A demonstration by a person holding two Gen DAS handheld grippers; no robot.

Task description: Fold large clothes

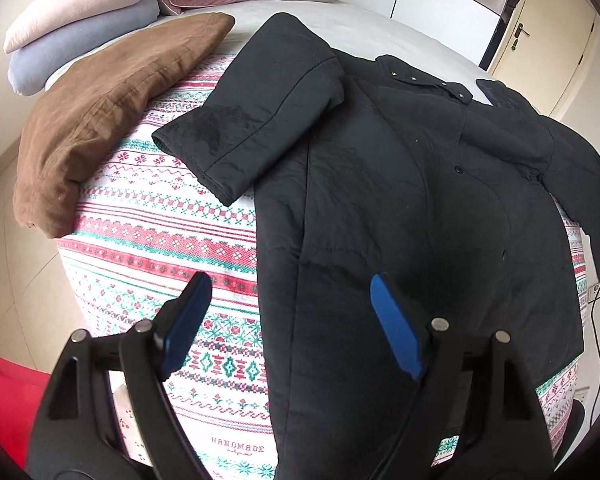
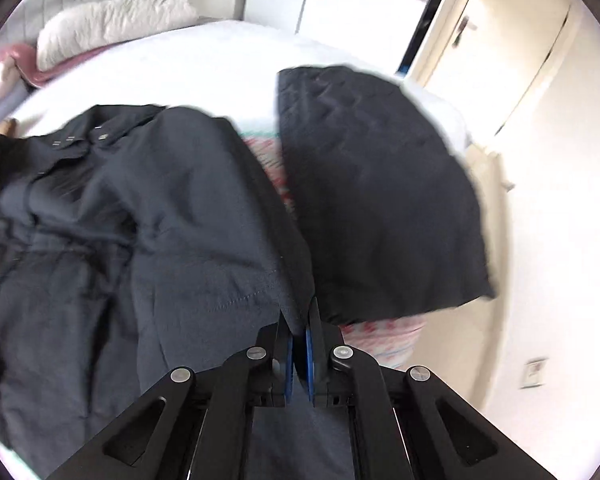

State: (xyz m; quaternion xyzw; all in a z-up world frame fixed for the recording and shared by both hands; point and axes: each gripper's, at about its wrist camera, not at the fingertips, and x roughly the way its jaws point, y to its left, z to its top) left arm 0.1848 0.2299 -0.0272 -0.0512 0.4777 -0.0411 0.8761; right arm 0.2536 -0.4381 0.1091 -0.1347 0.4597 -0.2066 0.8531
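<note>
A large black coat (image 1: pixel 380 208) lies spread on a patterned blanket (image 1: pixel 168 240) on the bed, collar at the far end. Its left sleeve (image 1: pixel 260 120) is folded in across the blanket. My left gripper (image 1: pixel 288 292) is open and empty, hovering over the coat's left edge near the hem. My right gripper (image 2: pixel 300 332) is shut on the cuff end of the coat's right sleeve (image 2: pixel 220 240) and holds it lifted over the coat body (image 2: pixel 60 260). The right wrist view is blurred.
A brown folded garment (image 1: pixel 112 116) lies on the blanket's left side. Folded blankets and pillows (image 1: pixel 88 16) are stacked at the bed head. A dark quilted folded garment (image 2: pixel 376 200) lies at the right. A cream door (image 1: pixel 540 32) and a wall are to the right.
</note>
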